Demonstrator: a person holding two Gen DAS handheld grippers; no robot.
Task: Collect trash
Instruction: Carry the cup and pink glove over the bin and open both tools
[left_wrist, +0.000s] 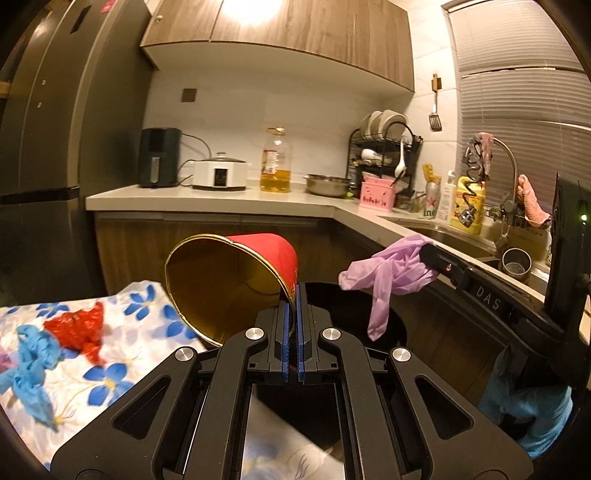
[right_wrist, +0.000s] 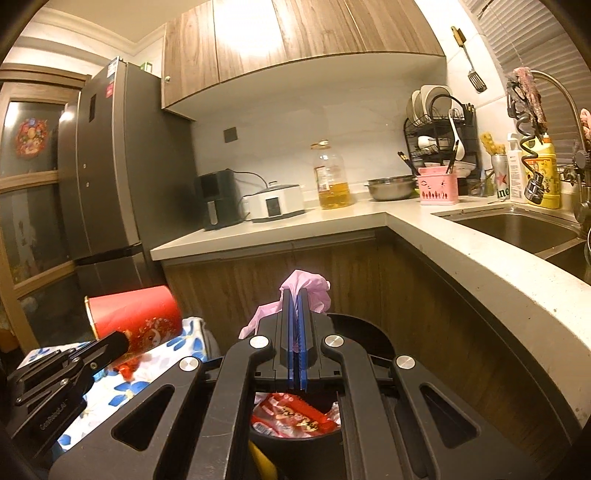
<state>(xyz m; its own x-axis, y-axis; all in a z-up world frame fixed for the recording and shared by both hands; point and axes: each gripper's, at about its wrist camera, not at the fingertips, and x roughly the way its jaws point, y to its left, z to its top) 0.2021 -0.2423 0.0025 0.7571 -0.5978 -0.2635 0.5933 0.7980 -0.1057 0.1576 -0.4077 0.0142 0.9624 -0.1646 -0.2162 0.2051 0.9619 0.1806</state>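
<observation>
A small kitchen under warm, yellowish light. A tall dark grey refrigerator (left_wrist: 48, 122) fills the 9 o'clock side. At 12 o'clock, wood-grain wall cabinets (left_wrist: 280, 33) catch a bright glare of light. Below them a white tiled wall (left_wrist: 295, 107) backs a pale L-shaped countertop (left_wrist: 207, 201) over wood-grain base cabinets (left_wrist: 236, 236). At 3 o'clock a steel sink (right_wrist: 517, 227) with a curved faucet (left_wrist: 511, 155) sits under a window with closed blinds (left_wrist: 517, 85). A dish rack (left_wrist: 384, 151) stands in the corner.
</observation>
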